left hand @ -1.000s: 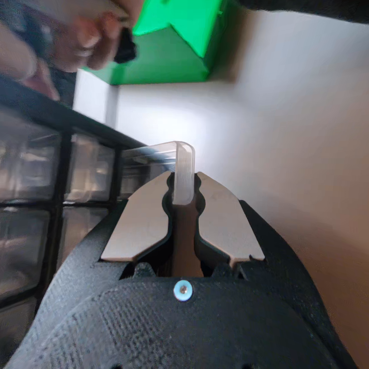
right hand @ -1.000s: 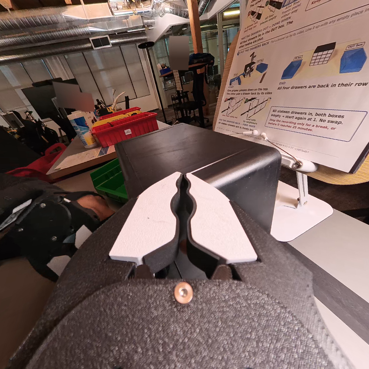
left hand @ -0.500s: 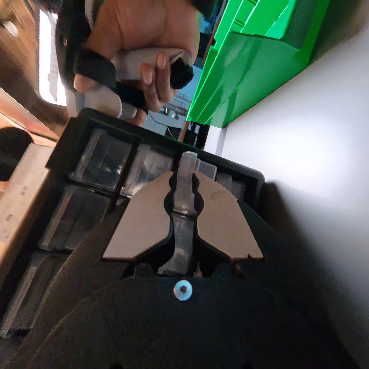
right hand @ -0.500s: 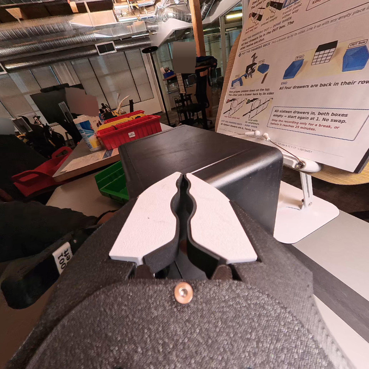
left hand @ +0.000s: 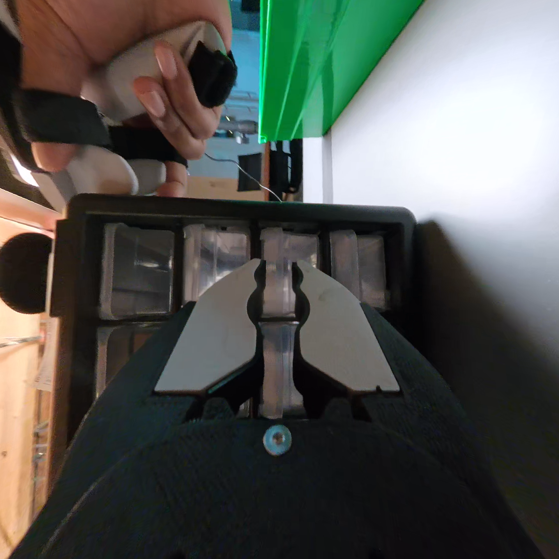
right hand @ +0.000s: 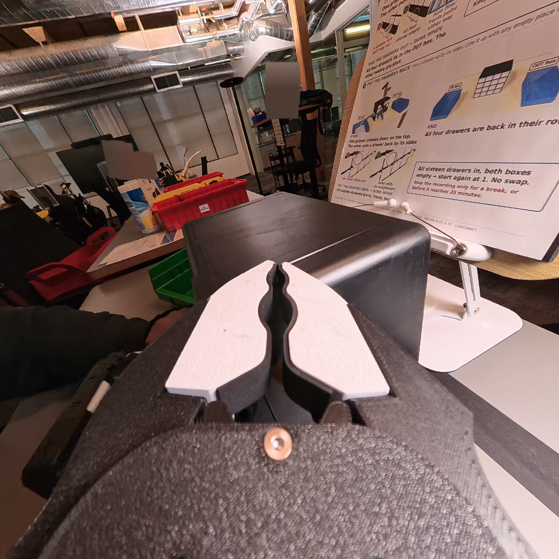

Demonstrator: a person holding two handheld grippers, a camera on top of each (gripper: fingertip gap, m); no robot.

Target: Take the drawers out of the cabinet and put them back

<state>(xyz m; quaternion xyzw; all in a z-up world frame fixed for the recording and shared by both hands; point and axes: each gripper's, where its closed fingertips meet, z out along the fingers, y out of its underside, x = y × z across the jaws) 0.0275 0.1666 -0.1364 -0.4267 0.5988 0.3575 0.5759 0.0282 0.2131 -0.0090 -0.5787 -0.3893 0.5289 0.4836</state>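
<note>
The black cabinet faces the left wrist view turned on its side, with clear drawers in its slots. My left gripper is shut on a clear drawer, seen edge-on between the fingers. The drawer's far end is at the mouth of the third slot in the nearest full row. How deep it sits is hidden. My right gripper is shut and empty, its tips on the cabinet's top. A hand holding that gripper shows in the left wrist view.
A green bin stands behind the cabinet on the white table; it also shows in the right wrist view. An instruction board on a white stand is right of the cabinet. Red bins sit on a far table.
My left gripper has swung round with the drawer from beside the cabinet to face its front squarely, bringing the drawer's end up to the slot. My right gripper has barely moved.
</note>
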